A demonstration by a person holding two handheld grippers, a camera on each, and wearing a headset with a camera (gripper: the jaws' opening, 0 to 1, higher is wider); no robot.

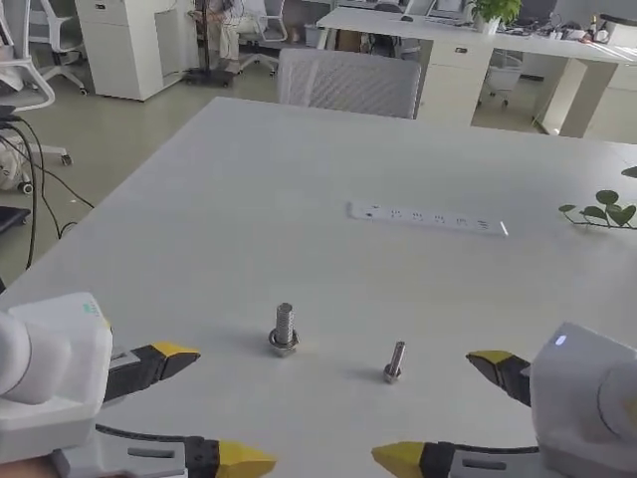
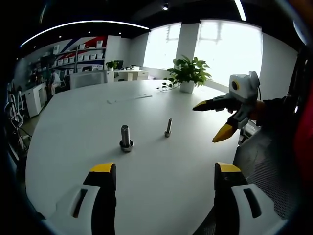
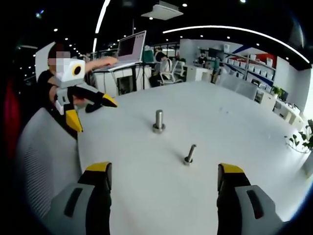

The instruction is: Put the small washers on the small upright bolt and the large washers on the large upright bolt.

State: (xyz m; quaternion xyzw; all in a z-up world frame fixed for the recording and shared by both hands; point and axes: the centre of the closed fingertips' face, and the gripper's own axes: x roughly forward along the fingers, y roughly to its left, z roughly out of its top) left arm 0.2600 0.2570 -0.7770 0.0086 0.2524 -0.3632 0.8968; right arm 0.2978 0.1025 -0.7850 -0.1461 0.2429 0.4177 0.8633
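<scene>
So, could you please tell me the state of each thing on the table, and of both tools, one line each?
Large bolt: standing upright, touched by nothing.
Small bolt: standing upright, apart from the large bolt.
Left tool: open, holding nothing.
Right tool: open, holding nothing.
Power strip: lying flat on the table, beyond both bolts.

The large upright bolt stands on the table. Just right of it and slightly nearer the person stands the small upright bolt, apart from it. Well behind it and to the right lies a power strip, with a plant sprig further right. Far behind it sits a chair. Before it hang 2 grippers: the left gripper slightly leftward, the right gripper rightward.
</scene>
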